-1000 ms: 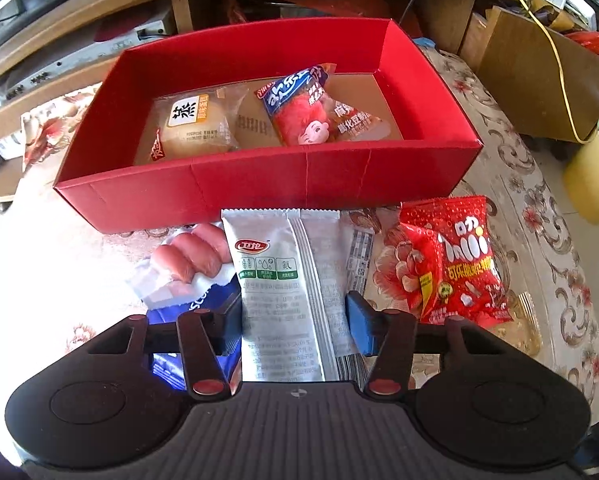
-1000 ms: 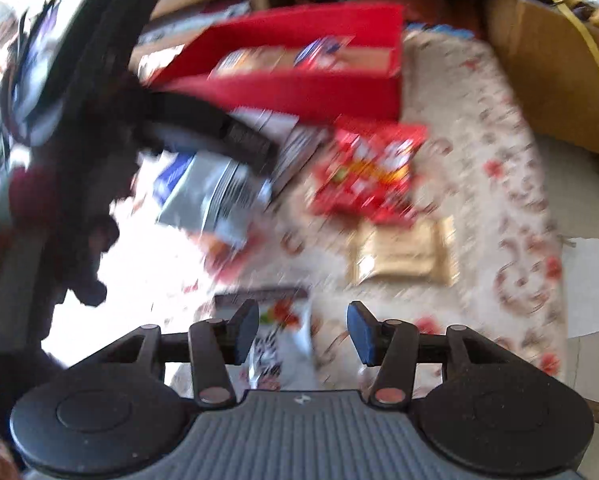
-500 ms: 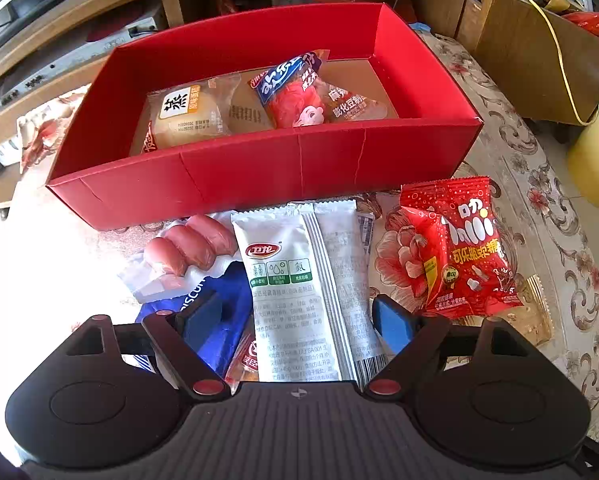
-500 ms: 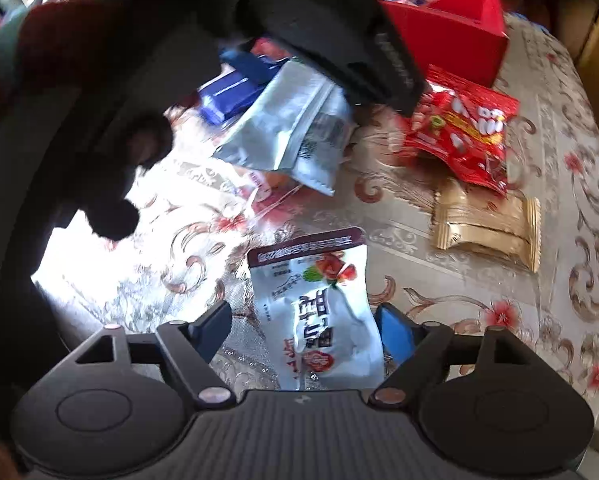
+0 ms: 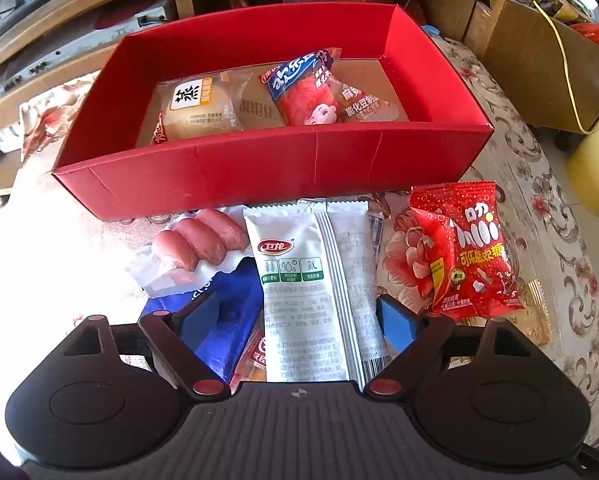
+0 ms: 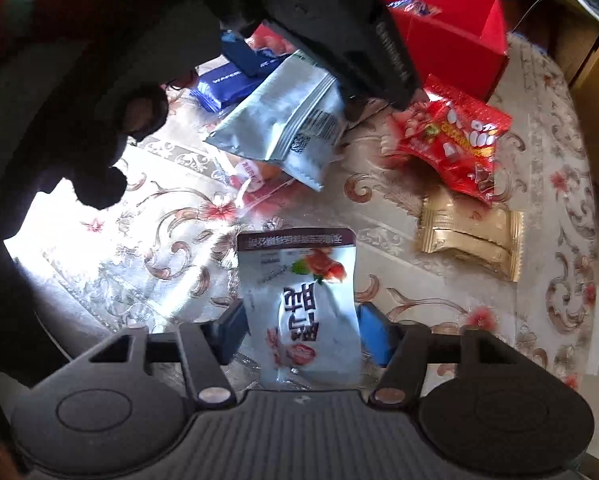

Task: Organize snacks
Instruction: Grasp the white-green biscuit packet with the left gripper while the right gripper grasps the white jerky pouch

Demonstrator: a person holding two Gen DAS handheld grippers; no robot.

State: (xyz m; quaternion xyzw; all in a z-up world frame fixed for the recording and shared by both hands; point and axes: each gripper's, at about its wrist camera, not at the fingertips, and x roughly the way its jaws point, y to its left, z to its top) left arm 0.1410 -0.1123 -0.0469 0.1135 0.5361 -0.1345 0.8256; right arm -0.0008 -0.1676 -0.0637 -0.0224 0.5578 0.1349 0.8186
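Two or three packets already in the red box (image 5: pixel 267 168); several left on the cloth. Left gripper (image 5: pixel 299 320) spread wide around the silver packet (image 5: pixel 311 292), not clamping. Right gripper (image 6: pixel 297 336) likewise apart, flanking the white pouch (image 6: pixel 303 304).

Blue packet (image 5: pixel 235 312) half under silver pouch (image 5: pixel 311 292), gold wrapper (image 5: pixel 535 312) mostly behind red bag (image 5: pixel 463 256)

Red box (image 5: pixel 259 168) wall blocks ahead; open top free. Left gripper (image 6: pixel 339 40) crowds right view.
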